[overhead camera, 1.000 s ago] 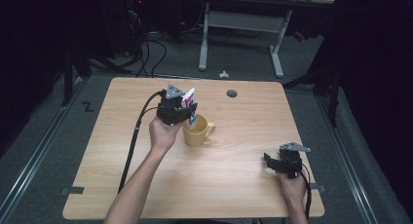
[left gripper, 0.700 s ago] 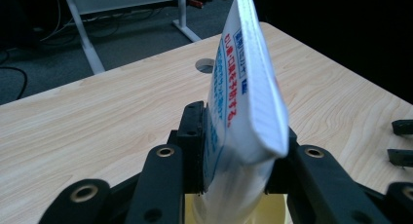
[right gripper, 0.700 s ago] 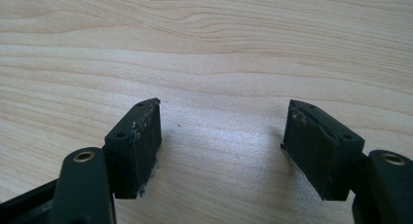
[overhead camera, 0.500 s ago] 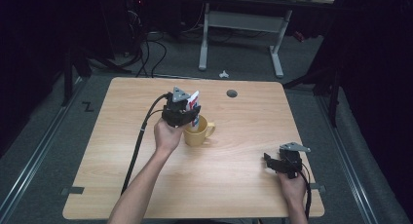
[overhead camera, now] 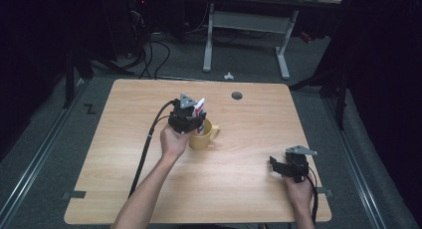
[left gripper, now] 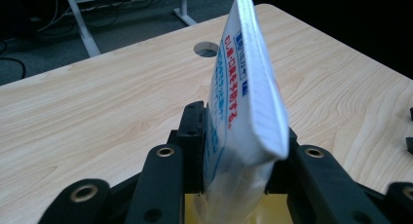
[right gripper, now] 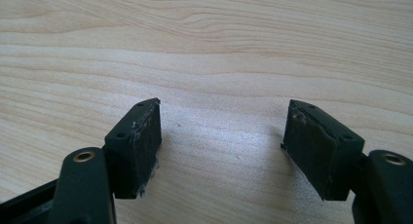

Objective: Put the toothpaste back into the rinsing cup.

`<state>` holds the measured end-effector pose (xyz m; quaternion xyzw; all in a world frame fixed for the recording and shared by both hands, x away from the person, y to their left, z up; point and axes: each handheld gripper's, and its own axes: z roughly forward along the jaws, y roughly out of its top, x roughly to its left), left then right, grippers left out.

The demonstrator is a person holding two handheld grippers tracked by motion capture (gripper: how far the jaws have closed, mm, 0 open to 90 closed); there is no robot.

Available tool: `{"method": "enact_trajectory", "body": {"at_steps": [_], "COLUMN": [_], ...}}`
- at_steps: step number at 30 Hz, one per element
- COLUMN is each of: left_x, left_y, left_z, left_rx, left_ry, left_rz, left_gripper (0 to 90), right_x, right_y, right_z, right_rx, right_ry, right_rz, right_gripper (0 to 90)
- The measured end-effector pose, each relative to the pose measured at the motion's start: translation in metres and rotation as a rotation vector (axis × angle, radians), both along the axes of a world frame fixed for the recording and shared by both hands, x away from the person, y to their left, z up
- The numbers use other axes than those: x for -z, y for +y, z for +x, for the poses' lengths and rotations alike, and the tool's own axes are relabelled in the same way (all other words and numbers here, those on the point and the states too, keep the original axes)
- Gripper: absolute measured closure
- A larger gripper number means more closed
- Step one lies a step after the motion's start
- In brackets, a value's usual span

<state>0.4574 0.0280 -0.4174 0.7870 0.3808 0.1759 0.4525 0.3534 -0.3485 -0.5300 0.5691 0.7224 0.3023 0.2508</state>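
Over the yellow mug (overhead camera: 205, 137), the left gripper (left gripper: 237, 173) clamped a soft white pouch (left gripper: 242, 95) that could snag the rim and tip it, while the right gripper (right gripper: 221, 146) sat open, too far off to steady it.

The only print I can read is on the pouch (left gripper: 243, 112) pinched in my left gripper (left gripper: 238, 151). In the left gripper view its white face carries a column of red Japanese characters running down the side nearest the seam. Beside that column runs a line of smaller blue Japanese characters, and small blue boxed labels sit near the top and lower down. The pouch stands edge-on to me, so I cannot make out whole words. In the high view the pouch (overhead camera: 199, 109) shows red and blue marks too small to read. A black "Z" mark (overhead camera: 89, 109) lies on the floor left of the table.
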Motion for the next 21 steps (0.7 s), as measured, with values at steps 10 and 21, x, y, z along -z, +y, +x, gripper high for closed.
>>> {"method": "enact_trajectory", "body": {"at_steps": [10,21], "left_x": [0.010,0.014], "left_y": [-0.003,-0.007], "left_z": [0.000,0.000], "left_rx": [-0.006,-0.002], "left_ry": [0.001,0.002], "left_rz": [0.012,0.044], "left_gripper": [67.9,67.9], "right_x": [0.000,0.000], "right_y": [0.000,0.000], "right_z": [0.000,0.000], "right_rx": [0.000,0.000], "right_ry": [0.000,0.000], "right_rz": [0.000,0.000], "right_gripper": [30.0,30.0]}}
